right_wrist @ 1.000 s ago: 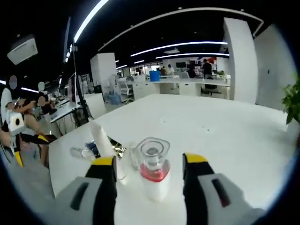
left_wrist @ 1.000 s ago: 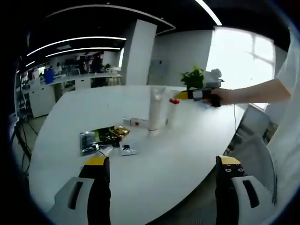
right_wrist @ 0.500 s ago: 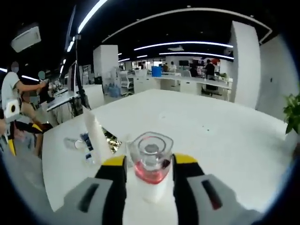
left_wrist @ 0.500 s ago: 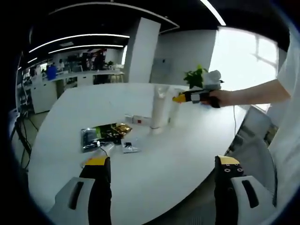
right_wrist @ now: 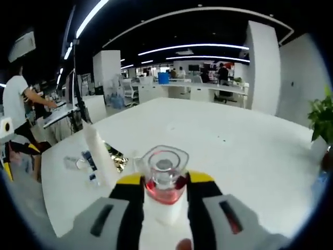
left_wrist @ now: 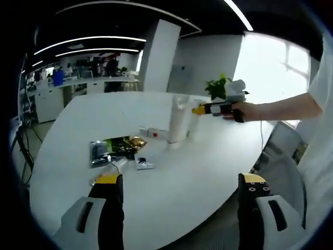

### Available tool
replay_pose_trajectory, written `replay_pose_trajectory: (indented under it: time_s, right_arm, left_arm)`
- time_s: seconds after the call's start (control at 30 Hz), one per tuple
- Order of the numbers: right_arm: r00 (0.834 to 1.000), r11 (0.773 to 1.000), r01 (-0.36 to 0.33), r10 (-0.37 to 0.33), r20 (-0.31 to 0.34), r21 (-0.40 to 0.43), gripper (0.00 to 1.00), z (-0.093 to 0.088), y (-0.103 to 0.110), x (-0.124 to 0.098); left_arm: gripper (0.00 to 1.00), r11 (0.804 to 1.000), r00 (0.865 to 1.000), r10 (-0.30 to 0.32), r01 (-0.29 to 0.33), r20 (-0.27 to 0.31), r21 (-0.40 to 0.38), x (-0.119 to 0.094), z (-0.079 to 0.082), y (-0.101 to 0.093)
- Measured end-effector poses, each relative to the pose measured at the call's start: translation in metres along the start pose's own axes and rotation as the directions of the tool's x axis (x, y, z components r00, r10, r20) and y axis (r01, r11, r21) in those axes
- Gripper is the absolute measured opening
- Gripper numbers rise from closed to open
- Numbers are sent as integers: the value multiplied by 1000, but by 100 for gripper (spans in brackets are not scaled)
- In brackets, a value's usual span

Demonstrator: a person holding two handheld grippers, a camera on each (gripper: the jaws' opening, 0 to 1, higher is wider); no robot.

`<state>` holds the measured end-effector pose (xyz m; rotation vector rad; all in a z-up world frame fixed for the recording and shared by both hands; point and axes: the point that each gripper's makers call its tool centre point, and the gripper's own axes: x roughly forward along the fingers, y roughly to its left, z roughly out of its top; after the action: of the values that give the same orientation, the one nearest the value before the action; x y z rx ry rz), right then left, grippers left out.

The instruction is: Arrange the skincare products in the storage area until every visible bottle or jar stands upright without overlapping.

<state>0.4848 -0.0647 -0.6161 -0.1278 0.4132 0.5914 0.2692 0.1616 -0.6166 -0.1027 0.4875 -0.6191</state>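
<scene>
A white bottle [right_wrist: 164,200] with a clear cap and a red band stands between the jaws of my right gripper [right_wrist: 165,179], which is shut on its neck. In the left gripper view that same bottle [left_wrist: 191,128] stands beside a tall white tube [left_wrist: 175,123], with the right gripper [left_wrist: 207,109] reaching in from the right, held by a person's hand. The tube [right_wrist: 99,156] lies just left of the bottle in the right gripper view. My left gripper [left_wrist: 180,179] hangs open over the table's near edge, with nothing between its jaws.
Dark and gold foil packets [left_wrist: 112,150], a small sachet [left_wrist: 141,164] and a low white box [left_wrist: 149,134] lie on the round white table [left_wrist: 171,182] left of the tube. A potted plant [left_wrist: 215,86] stands at the far edge. A person [right_wrist: 20,107] stands behind.
My right gripper's jaws, open around the bottle a second ago, have closed on it. The left gripper stays open and nearly still.
</scene>
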Motion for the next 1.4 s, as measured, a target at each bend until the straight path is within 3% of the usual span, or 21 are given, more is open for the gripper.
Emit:
replay_pose_trajectory:
  time_s: [0.37, 0.9, 1.4]
  right_arm:
    - [1000, 1000, 29, -29, -8, 11, 31, -1, 11, 3]
    - [1000, 1000, 6, -6, -2, 16, 31, 1, 35, 11]
    - [1000, 1000, -11, 11, 3, 6, 32, -2, 43, 10]
  left_arm:
    - [89, 1000, 1000, -6, 6, 0, -1, 0, 0, -1]
    - [88, 1000, 1000, -7, 7, 6, -1, 0, 1, 0]
    - [88, 1000, 1000, -8, 8, 12, -2, 0, 2, -1]
